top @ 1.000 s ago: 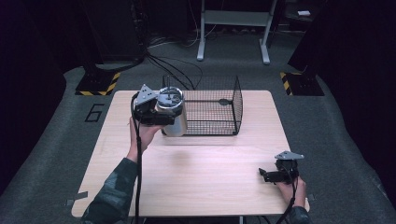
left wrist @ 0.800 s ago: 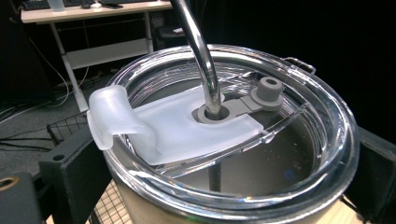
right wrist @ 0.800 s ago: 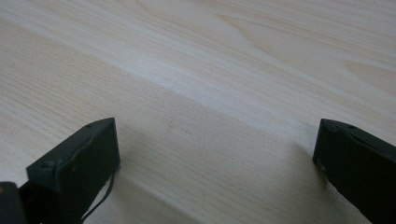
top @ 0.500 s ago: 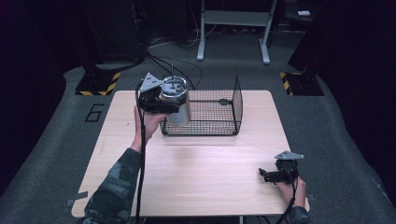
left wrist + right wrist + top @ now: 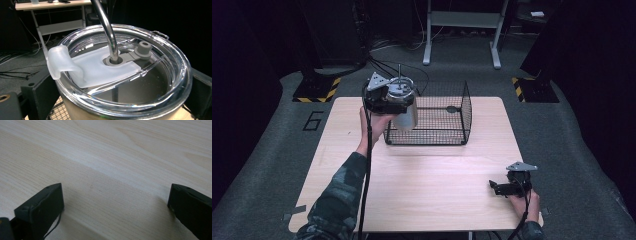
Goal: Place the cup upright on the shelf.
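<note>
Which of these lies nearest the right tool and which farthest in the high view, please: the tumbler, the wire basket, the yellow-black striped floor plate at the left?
1. Wire basket, mid-table, nearest the right tool.
2. Tumbler, held at the basket's left end.
3. Striped floor plate, beyond the table's far-left corner.

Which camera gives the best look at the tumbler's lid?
The left gripper view: the clear lid sits close up, showing its frosted tab, the metal straw through the grey grommet, and its rim. The high view shows the lid only small and from above, at the basket's left end. The right gripper view looks at bare table.
</note>
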Available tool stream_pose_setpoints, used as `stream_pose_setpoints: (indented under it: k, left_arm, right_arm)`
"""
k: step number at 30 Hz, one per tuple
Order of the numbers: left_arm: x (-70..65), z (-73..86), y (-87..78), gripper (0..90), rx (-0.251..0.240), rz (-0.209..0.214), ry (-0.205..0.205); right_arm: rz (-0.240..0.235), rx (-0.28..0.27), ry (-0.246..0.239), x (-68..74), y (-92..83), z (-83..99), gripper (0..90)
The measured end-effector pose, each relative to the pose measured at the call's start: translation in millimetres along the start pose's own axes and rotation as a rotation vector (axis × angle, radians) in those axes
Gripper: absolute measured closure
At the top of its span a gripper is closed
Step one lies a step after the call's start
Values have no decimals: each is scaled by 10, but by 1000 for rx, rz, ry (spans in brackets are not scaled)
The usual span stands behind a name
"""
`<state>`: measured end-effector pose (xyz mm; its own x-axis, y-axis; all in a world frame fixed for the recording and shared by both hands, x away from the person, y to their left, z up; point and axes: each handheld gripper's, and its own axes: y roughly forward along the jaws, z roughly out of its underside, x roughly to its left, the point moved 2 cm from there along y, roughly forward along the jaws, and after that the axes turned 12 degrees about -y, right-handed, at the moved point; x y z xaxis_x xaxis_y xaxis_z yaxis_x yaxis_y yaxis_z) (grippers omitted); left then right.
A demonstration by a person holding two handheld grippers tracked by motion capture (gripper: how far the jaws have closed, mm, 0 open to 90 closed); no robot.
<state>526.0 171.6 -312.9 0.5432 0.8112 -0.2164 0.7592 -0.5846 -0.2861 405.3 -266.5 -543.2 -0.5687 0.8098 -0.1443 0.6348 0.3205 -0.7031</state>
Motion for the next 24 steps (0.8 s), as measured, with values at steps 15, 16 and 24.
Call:
stream_pose_setpoints:
  k: [15,16,24]
  left_arm:
    - [18,-86,232,39,-2,-20,-3]
    - [23,-89,270,39,3,-24,-4]
    - [66,-106,436,39,0,-28,-56]
  right_arm:
    - [0,0,0,0,0,0,1]
    - [0,0,0,0,0,0,1]
    - [-1,0,0,0,0,0,1]
